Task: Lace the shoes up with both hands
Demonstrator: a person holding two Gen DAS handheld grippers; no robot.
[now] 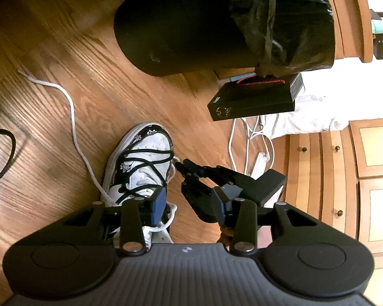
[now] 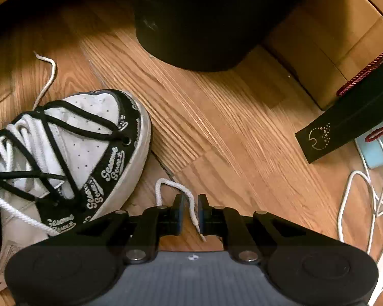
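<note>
Step in hand: regrasping white woven lace end [image 2: 189, 199], lower centre, beside black-and-white leather sneaker [image 2: 84, 137] on floor. Right gripper [image 2: 191, 214] released, straddling lace; left gripper [image 1: 189, 206] released, empty. Next: clench, thread eyelet.

The words "Sesame Street" repeat in white script along the black trim band of the white perforated leather sneaker [image 2: 89, 148].

Shoe [image 2: 71, 153] left of lace end [image 2: 191, 204]
</note>
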